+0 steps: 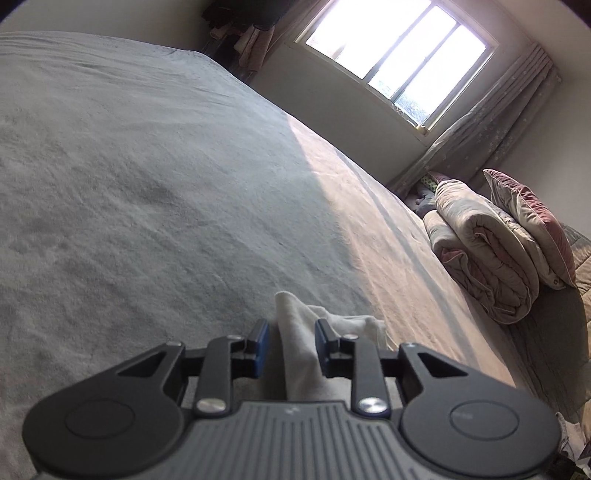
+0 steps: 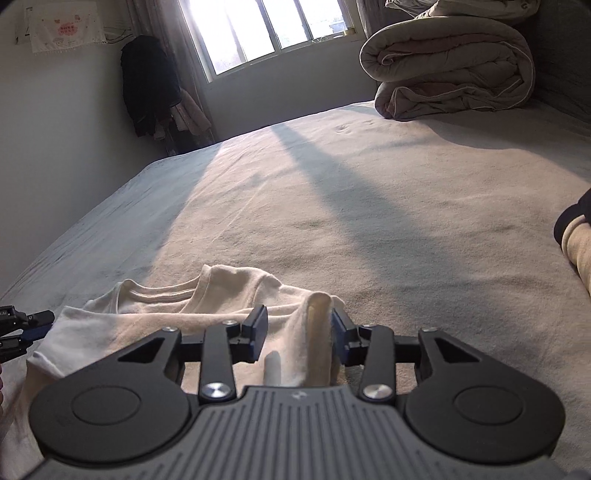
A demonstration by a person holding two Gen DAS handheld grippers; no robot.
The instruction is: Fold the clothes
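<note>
On the bed [image 2: 369, 192]: cream shirt [image 2: 155, 314] barely begun, collar flat. Left tongs [image 1: 291, 341] and right tongs [image 2: 297, 330] each stand apart around bunched fabric; folds remain.

A rolled quilt [image 2: 448, 62] sits at the bed's [image 2: 369, 192] far right corner — a pink pillow [image 1: 532, 225] leaning on it — below a sunlit window [image 2: 266, 29]; dark clothes [image 2: 147, 85] hang nearby.
</note>
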